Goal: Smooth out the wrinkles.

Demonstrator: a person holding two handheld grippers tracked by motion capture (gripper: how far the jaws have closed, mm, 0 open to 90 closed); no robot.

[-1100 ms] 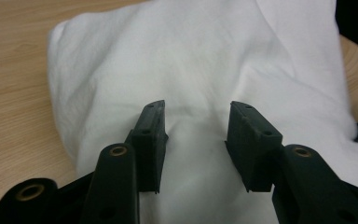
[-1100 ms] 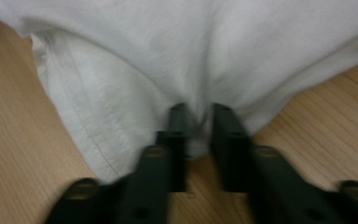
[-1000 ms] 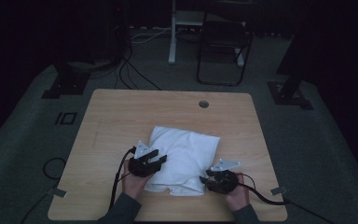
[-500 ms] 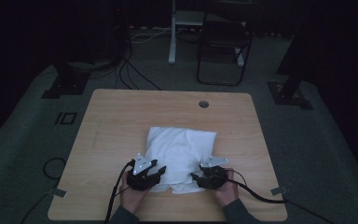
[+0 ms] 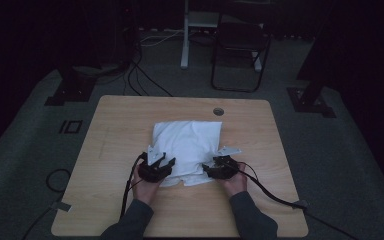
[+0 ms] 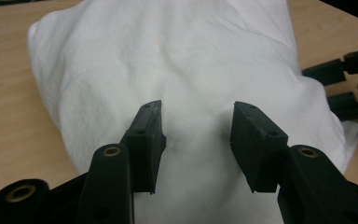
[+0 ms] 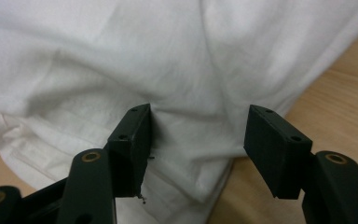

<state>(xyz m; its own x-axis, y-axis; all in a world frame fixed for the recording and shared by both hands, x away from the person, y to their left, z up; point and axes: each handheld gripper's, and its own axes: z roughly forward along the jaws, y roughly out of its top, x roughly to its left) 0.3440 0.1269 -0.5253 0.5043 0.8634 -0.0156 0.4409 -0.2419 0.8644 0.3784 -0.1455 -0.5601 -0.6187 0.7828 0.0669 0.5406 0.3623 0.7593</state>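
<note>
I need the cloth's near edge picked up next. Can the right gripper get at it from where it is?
Probably yes: the right gripper stands open over the white cloth, whose layered near edge lies just beneath it, nothing between.

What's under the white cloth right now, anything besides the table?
The white cloth lies bunched on the wooden table, with bare wood showing all around it. Both grippers sit at its near edge. It looks puffy, but whatever is beneath or within its folds is covered.

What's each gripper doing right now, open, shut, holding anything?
Left gripper: open over the white cloth, nothing pinched.
Right gripper: open, jaws have just been opening; the cloth's near edge lies between them, not clamped.
</note>
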